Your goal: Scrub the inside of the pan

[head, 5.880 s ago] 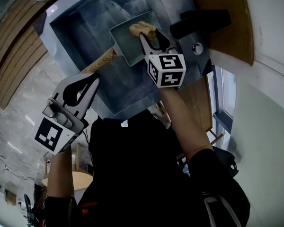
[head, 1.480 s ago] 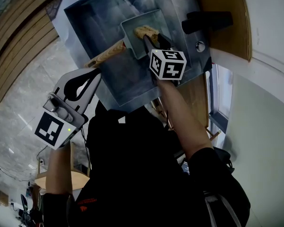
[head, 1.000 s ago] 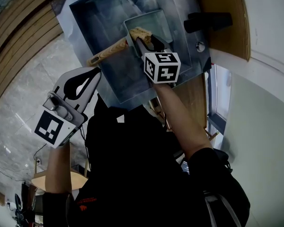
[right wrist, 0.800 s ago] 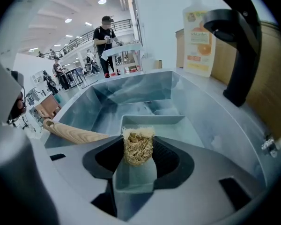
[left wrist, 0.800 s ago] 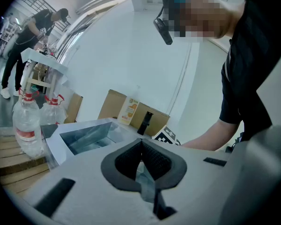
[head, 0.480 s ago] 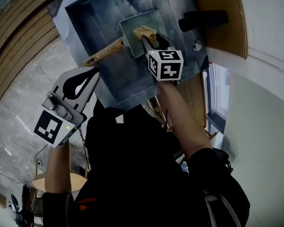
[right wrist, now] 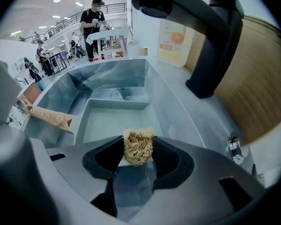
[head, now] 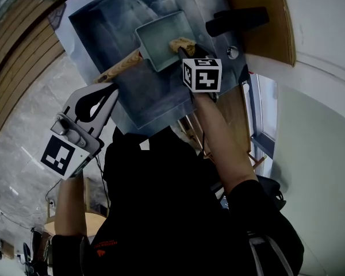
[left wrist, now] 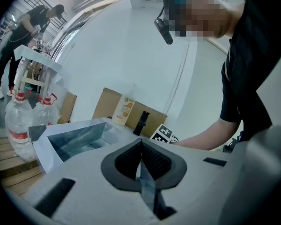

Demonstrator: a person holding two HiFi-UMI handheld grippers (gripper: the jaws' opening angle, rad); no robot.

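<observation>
A rectangular grey-green pan [head: 158, 39] with a wooden handle [head: 119, 69] lies in the steel sink [head: 98, 22]. My right gripper [head: 185, 48] is shut on a tan fibrous scrubber [head: 180, 43], which sits at the pan's near right rim. In the right gripper view the scrubber [right wrist: 137, 147] is pinched between the pads, with the pan [right wrist: 113, 121] just beyond and its handle [right wrist: 49, 116] pointing left. My left gripper [head: 105, 92] hangs outside the sink's near left corner, apart from the handle. Its jaws are shut with nothing between them [left wrist: 141, 156].
A black faucet [head: 237, 20] stands on the sink's right ledge, close above my right gripper [right wrist: 137, 149]; a round chrome knob [head: 233, 52] sits beside it. Wooden counter [head: 267, 22] lies beyond. Water bottles [left wrist: 19, 125] and a carton [left wrist: 123, 109] stand past the sink.
My right gripper has slid the scrubber back and forth inside the pan and now holds it at the pan's right rim. The left gripper has stayed put.
</observation>
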